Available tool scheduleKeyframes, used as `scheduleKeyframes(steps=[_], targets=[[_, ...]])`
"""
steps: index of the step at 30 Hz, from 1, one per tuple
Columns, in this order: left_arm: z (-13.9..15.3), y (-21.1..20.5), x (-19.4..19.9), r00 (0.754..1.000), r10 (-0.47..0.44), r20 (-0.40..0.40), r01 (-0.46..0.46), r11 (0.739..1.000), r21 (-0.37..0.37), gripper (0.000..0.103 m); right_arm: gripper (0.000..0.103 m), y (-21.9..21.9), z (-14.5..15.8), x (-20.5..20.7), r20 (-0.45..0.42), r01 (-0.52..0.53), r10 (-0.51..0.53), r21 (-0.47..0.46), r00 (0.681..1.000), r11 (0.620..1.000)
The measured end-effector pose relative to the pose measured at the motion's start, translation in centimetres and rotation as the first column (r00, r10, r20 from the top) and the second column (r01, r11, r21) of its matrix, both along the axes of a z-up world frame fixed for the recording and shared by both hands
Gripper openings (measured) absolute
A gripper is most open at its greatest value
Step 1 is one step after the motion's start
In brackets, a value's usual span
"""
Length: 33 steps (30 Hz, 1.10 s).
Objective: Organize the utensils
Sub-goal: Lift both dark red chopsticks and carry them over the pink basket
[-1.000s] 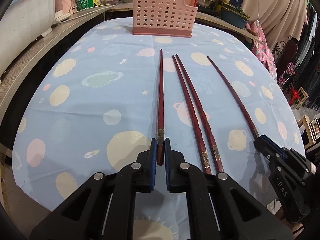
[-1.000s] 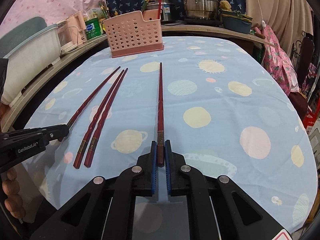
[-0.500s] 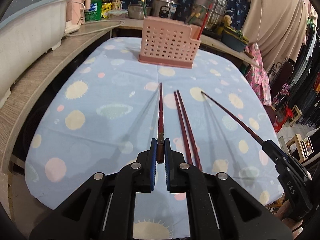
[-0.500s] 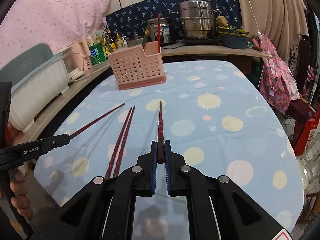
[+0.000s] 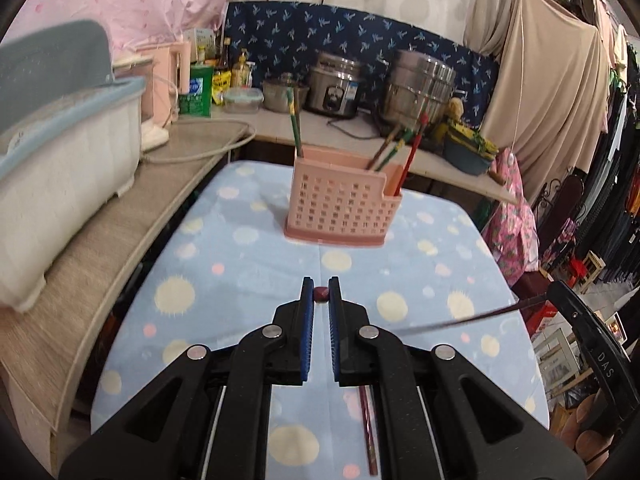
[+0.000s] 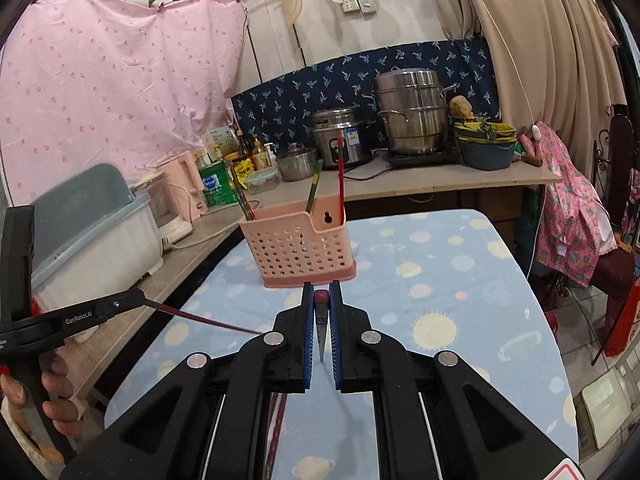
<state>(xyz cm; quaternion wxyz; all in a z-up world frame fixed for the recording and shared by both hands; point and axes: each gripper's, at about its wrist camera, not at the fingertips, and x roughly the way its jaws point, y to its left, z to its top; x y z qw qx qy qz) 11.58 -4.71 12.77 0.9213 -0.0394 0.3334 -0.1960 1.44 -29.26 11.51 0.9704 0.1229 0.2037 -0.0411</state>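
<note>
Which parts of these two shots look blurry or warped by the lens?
Left wrist view: fisheye bends the counter edge; the white bin at left is smeared, the pink basket slightly soft. Right wrist view: sharper overall, with the curtain bowed near the rim and dark vignette corners.

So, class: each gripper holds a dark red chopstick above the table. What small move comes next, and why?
Probably carry both forward to the pink basket. The left gripper and right gripper each pinch a chopstick clear of the tablecloth; the basket stands ahead.
</note>
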Motion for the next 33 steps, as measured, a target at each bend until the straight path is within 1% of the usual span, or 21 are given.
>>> scheduleKeyframes(steps=[5,13,19,24,27,29,33], targets=[[2.5,-0.6,2.8,1.0,0.007,0.027,-0.006,1.0,-0.018,0.007,0.008,-1.0,2.9,2.5,0.05,-0.003,0.003,0.007,0.999,1.0],[6.5,-1.5,7.4,0.999,0.005,0.047,-0.002,0.997,-0.075,0.007,0.008,-2.1,7.6,6.7,0.146,-0.05,0.04,0.066,0.988,0.997],[11.0,-2.2,10.7,0.99,0.047,0.133,-0.032,0.993,-0.11,0.007,0.008,-2.8,11.3,11.3,0.225,-0.051,0.032,0.08,0.974,0.995],[14.1,-2.6,13.6,0.972,0.09,0.215,-0.06,0.988,-0.144,0.007,0.008,-3.5,13.6,16.1,0.266,-0.043,0.017,0.093,0.964,0.995],[14.9,-3.0,15.6,0.966,0.113,0.231,-0.077,0.984,-0.158,0.007,0.008,-4.1,14.4,18.9,0.288,-0.041,0.009,0.105,0.958,0.994],[15.0,-3.3,17.0,0.962,0.133,0.238,-0.098,0.983,-0.154,0.007,0.008,-4.4,14.6,20.4,0.293,-0.032,-0.003,0.112,0.956,0.993],[13.7,-3.8,19.3,0.963,0.147,0.227,-0.116,0.983,-0.143,0.007,0.008,-5.0,13.5,23.1,0.274,-0.022,-0.011,0.118,0.962,0.993]])
